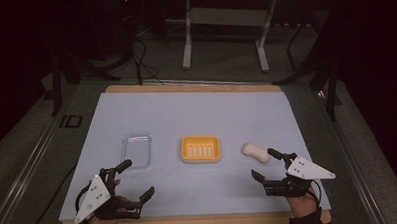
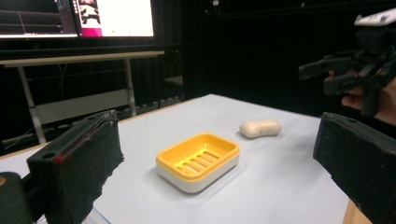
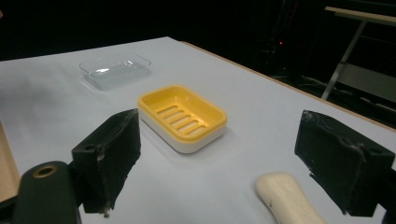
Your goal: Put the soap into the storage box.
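Black foam-padded fingers of the right gripper stand wide apart and empty, the cream soap bar lying between them just right of the yellow soap dish. This looks like the approach before a grasp: next, lower the fingers around the bar's narrow waist and close. The left gripper, equally spread and empty, waits near the clear plastic lid, left of the dish, on the white bench.
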Demonstrator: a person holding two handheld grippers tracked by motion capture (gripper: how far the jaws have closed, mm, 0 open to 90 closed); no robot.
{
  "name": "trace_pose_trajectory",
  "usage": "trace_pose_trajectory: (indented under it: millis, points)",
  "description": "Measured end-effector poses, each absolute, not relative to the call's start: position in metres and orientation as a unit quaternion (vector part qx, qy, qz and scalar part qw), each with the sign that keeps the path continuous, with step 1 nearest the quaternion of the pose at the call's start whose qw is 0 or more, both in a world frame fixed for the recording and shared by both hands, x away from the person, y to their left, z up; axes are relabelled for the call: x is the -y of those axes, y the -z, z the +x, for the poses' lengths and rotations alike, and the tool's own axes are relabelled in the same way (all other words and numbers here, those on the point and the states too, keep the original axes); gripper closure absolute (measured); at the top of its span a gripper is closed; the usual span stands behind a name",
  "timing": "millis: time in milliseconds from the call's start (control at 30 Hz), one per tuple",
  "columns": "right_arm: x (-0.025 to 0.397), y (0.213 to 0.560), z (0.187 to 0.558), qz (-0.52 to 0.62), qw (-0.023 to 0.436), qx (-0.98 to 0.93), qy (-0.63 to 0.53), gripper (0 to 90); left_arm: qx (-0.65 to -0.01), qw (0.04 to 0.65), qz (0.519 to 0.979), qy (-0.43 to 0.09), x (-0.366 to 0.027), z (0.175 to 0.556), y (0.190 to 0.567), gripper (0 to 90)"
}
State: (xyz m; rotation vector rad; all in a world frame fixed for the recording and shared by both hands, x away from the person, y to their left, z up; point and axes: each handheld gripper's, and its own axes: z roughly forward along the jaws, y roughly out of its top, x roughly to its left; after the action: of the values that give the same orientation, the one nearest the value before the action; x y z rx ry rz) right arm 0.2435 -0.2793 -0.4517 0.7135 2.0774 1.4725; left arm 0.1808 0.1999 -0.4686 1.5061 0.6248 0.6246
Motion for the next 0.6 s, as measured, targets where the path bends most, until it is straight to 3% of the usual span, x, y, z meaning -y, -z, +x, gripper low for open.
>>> trace_pose_trajectory:
  millis: [600]
  points:
    - [0.276, 0.445, 0.254, 0.237, 0.205, -0.794, -0.52, 14.3, -0.267, 0.634, 0.672, -0.273, -0.198, 0.18, 0.469, 1.2]
